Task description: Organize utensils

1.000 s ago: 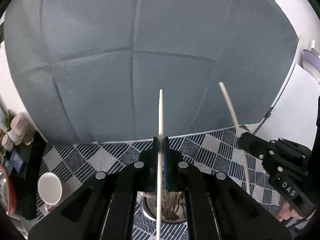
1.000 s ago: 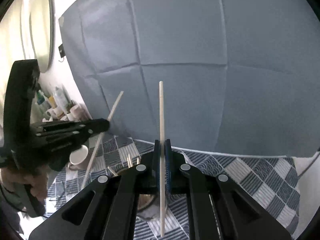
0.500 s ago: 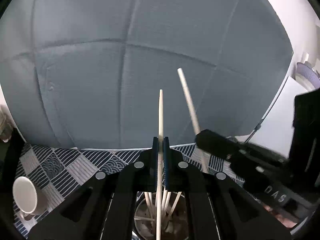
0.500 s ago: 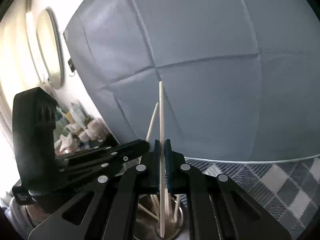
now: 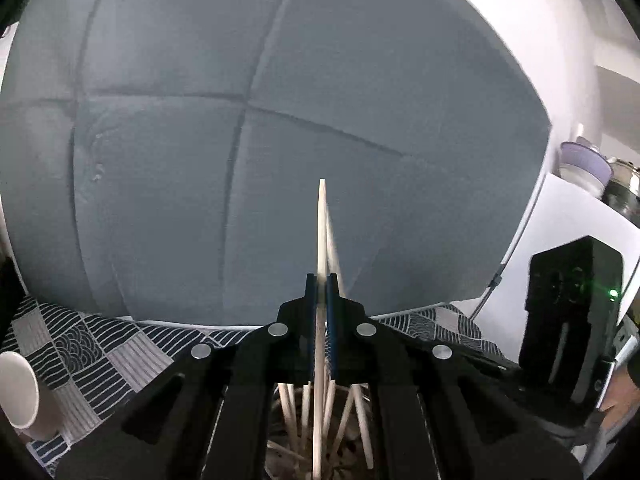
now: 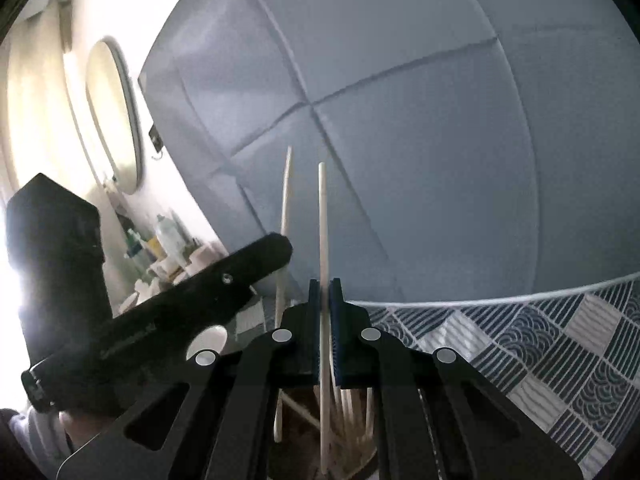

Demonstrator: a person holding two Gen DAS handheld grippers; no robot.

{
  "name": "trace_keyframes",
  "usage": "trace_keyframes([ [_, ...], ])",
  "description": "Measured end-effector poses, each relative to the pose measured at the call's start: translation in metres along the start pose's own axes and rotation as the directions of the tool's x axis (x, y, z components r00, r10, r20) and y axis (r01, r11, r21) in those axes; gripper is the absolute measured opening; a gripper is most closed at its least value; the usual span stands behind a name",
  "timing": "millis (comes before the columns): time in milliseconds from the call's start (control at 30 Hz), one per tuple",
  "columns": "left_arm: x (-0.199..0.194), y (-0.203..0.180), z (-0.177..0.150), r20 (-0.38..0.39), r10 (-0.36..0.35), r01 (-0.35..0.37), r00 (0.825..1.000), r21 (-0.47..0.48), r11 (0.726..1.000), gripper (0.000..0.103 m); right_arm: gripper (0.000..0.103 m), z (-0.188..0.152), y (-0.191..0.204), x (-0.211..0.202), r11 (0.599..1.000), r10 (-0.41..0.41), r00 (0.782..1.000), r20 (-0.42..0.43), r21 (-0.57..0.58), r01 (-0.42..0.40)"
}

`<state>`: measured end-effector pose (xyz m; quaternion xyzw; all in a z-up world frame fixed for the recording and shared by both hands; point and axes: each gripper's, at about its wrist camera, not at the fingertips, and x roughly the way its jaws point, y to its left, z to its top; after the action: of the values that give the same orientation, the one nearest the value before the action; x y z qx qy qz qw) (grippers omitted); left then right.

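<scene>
A: Left wrist view: my left gripper (image 5: 320, 292) is clamped on one chopstick (image 5: 321, 240), held upright. Its lower end hangs over the holder (image 5: 320, 440), which shows between the gripper's arms.

B: And the other side?

A: Same. My right gripper (image 6: 325, 296) pinches its own chopstick (image 6: 322, 220), upright, lower end down at the mouth of the holder (image 6: 356, 456). The left gripper (image 6: 276, 248) shows in this view too, just beside mine, with its stick (image 6: 285, 200) poking up.

B: Are the sticks actually in the holder?

A: The tips look level with the rim or just inside. I can't tell if they touch the bottom.

B: What's in there already?

A: Several pale sticks (image 5: 360, 412) leaning at angles inside, so I judge most of the sorting is done.

B: What's left?

A: Letting go of these two, by my guess. Neither is released. I see no loose utensils on the checked cloth (image 5: 100, 344) of the worktop, but much of it is hidden behind the grippers, so I can't rule more out.

B: Anything else around?

A: A white cup (image 5: 18, 396) at far left, well apart from the holder.
</scene>
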<state>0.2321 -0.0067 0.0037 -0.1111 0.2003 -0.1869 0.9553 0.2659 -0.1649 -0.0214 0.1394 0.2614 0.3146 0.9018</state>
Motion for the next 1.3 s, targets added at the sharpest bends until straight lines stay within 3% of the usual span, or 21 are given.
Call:
trace_keyframes([
  [267,-0.01,-0.008,-0.027,0.004,0.02,-0.02,1.0,0.035,0.999,0.005,0.005,-0.024,0.004,-0.012,1.0,0.003,1.0,-0.027,-0.021,-0.004],
  [467,-0.015,-0.003,-0.042,-0.02,0.022,-0.022,1.0,-0.004,1.0,0.005,0.005,-0.035,0.006,-0.021,0.999,-0.021,0.999,-0.049,-0.036,0.02],
  [967,-0.022,-0.012,-0.071,-0.117,0.092,-0.08,0.989,0.106,0.991,0.005,0.006,-0.054,0.018,-0.027,0.991,-0.084,0.989,-0.121,-0.112,0.071],
  [1000,-0.022,-0.011,-0.071,-0.122,0.097,-0.084,0.988,0.106,0.991,0.007,0.007,-0.054,0.018,-0.027,0.99,-0.093,0.987,-0.129,-0.119,0.078],
  [1100,-0.029,-0.011,-0.068,-0.11,0.102,-0.091,0.989,0.102,0.991,0.028,0.008,-0.053,0.02,-0.033,0.987,-0.107,0.987,-0.119,-0.129,0.091],
  [1267,-0.047,-0.008,-0.056,-0.071,0.123,-0.117,0.99,0.082,0.99,0.051,0.009,-0.045,0.022,-0.045,0.98,-0.146,0.985,-0.096,-0.147,0.131],
  [1300,-0.052,-0.006,-0.053,-0.062,0.128,-0.123,0.99,0.074,0.99,0.058,0.013,-0.042,0.022,-0.048,0.979,-0.155,0.984,-0.089,-0.148,0.141],
])
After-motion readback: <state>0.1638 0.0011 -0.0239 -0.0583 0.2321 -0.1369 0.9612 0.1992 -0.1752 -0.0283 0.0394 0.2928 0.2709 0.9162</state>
